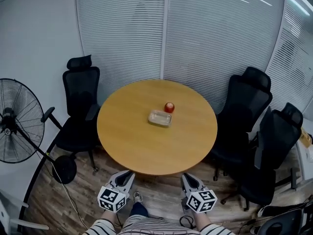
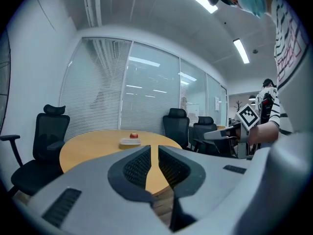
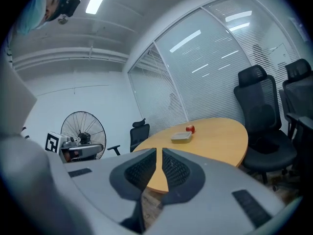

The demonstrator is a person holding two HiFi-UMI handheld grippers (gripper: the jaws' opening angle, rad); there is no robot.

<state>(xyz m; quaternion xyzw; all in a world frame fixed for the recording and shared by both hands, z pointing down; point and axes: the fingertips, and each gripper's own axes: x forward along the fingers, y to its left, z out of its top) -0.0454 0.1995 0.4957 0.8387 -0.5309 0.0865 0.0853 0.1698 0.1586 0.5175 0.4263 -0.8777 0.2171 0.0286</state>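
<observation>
A round wooden table [image 1: 132,141] carries a red apple [image 1: 169,107] and, just in front of it, a shallow pale rectangular container [image 1: 160,118]. Both show again in the left gripper view, apple [image 2: 133,135] behind container [image 2: 130,141], and in the right gripper view, apple [image 3: 190,129] beside container [image 3: 181,137]. My left gripper [image 1: 127,173] hangs below the table's near edge, jaws shut with nothing in them [image 2: 154,152]. My right gripper [image 1: 188,176] is level with it, also shut and holding nothing [image 3: 159,154]. Both point toward the table, well short of the objects.
Black office chairs stand around the table: one at the left [image 1: 80,102], two at the right [image 1: 244,111] [image 1: 276,146]. A pedestal fan [image 1: 14,121] stands far left with its cable on the wooden floor. Blinds over glass walls close the back.
</observation>
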